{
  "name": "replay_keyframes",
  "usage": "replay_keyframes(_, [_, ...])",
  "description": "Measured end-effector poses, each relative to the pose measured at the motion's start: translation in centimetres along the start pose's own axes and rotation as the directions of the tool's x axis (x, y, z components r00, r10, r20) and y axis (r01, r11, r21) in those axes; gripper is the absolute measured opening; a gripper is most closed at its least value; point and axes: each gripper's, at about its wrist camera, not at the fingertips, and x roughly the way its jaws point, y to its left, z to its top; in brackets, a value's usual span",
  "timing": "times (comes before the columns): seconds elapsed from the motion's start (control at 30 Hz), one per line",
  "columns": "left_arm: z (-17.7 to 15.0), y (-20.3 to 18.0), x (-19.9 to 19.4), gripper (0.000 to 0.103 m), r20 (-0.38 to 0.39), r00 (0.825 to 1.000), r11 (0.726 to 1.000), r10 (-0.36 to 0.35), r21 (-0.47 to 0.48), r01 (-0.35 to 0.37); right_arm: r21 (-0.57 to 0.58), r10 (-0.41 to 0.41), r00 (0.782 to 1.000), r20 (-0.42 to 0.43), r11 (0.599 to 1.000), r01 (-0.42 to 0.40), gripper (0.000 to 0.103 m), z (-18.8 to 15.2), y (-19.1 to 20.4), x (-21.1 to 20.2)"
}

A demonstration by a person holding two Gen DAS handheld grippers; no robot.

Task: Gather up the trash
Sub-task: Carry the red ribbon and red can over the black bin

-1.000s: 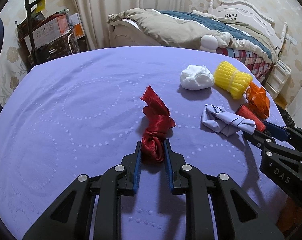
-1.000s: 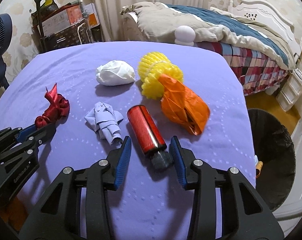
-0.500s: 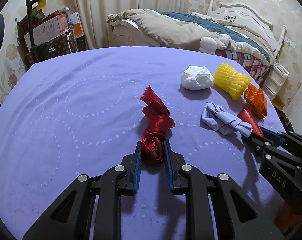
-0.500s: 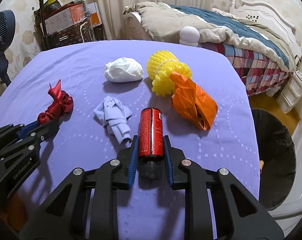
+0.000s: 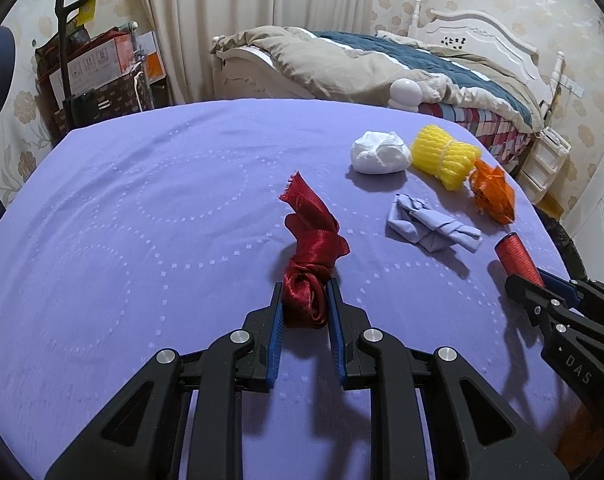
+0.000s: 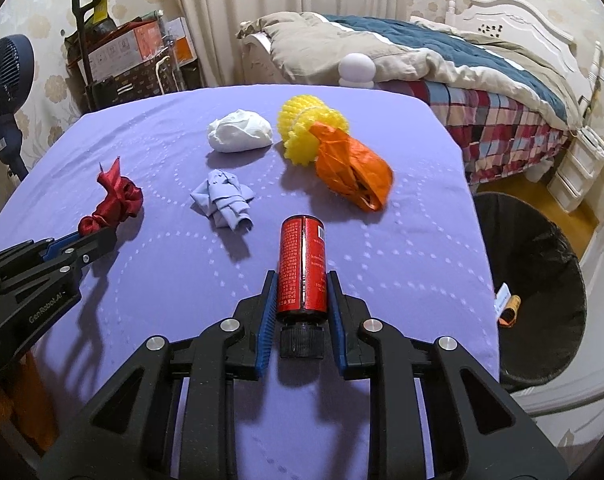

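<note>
My left gripper (image 5: 305, 294) is shut on the knotted end of a red satin ribbon (image 5: 310, 248) that trails away over the purple tablecloth (image 5: 142, 220). My right gripper (image 6: 302, 288) is shut on a red bottle (image 6: 302, 264) with a black cap, which points away from me just above the cloth. Each gripper shows in the other's view: the right one (image 5: 542, 284) with the red bottle (image 5: 518, 258), the left one (image 6: 98, 236) with the ribbon (image 6: 114, 204). Loose on the cloth lie a white wad (image 6: 240, 130), a yellow foam net (image 6: 306, 128), an orange bag (image 6: 354, 168) and a crumpled lilac paper (image 6: 224, 200).
A black-lined trash bin (image 6: 538, 280) stands on the floor beyond the table's right edge, with a small orange item inside. A bed (image 6: 442, 64) lies behind the table. Boxes and a trolley (image 6: 118, 60) stand at the back left, next to a fan (image 6: 6, 80).
My right gripper closed on the red bottle, turned it to point straight ahead and lifted it slightly, drawing back from the other trash. The left gripper kept its hold on the ribbon.
</note>
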Motion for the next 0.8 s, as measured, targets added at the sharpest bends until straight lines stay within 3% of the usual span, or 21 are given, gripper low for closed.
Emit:
replay_keyframes(0.33, [-0.2,-3.0,-2.2,0.021,0.052,0.997,0.997,-0.058,0.047,0.056,0.053,-0.038,0.998,0.046,0.998,0.035,0.023,-0.7,-2.7,-2.6])
replay_keyframes(0.8, [1.7,-12.7,-2.5,0.021,0.082,0.975,0.960,-0.208,0.210,0.187,0.196,-0.191,0.977,0.098,0.966,0.169,0.023,-0.8,-11.1,-5.4])
